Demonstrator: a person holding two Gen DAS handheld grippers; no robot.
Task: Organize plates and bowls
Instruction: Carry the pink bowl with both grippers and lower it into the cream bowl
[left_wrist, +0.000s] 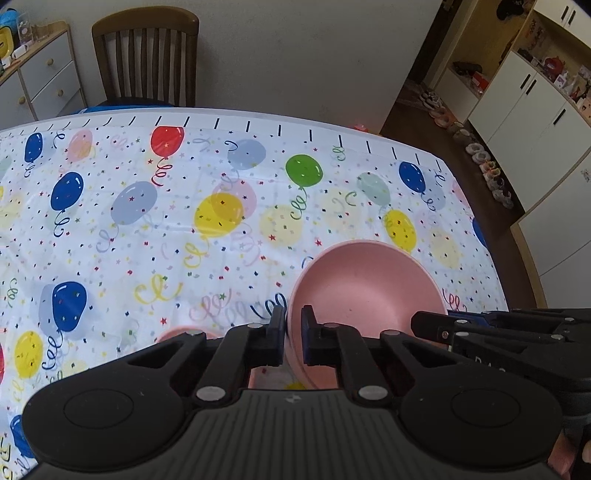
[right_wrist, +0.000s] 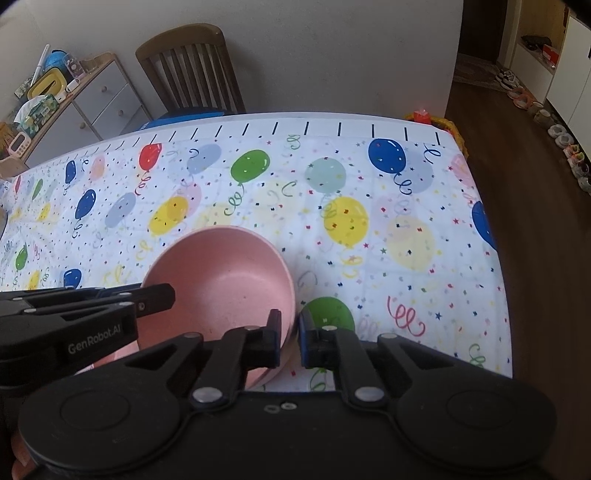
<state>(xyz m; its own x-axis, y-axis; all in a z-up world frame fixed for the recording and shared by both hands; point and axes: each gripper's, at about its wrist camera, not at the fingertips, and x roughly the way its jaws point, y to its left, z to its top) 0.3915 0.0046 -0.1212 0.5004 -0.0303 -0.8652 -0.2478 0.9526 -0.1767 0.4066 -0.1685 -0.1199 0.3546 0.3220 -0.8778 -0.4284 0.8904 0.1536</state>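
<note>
Two grippers pinch one pink bowl from opposite sides

Both grippers are clamped on the rim of the same pink bowl (left_wrist: 364, 284), which sits near the front of a table spread with a balloon-print tablecloth (left_wrist: 184, 221). The left gripper (left_wrist: 293, 325) has the bowl's left wall between its fingers (left_wrist: 275, 332), one finger outside and one inside, with the pads pressed against the thin wall. The right gripper (right_wrist: 289, 326) does the same on the bowl's right wall in the right wrist view, its blue-padded fingers (right_wrist: 306, 336) closed on the rim with only the wall between them. Each gripper also shows from the side in the other's camera: the right one enters the left wrist view at the bowl's right edge, and the left one, lettered "GenRobot.AI", reaches in from the left of the right wrist view.

The bowl (right_wrist: 221, 277) is empty and tips slightly toward the cameras. Below it more pink edges show, seemingly a plate or second bowl (left_wrist: 184, 334), though too little is visible to tell which.

Behind the table stands a wooden chair (left_wrist: 146, 55) against the wall, with a drawer cabinet (left_wrist: 40, 77) to its left. White cupboards (left_wrist: 535, 103) and a row of shoes (left_wrist: 487, 166) line the floor at right.
</note>
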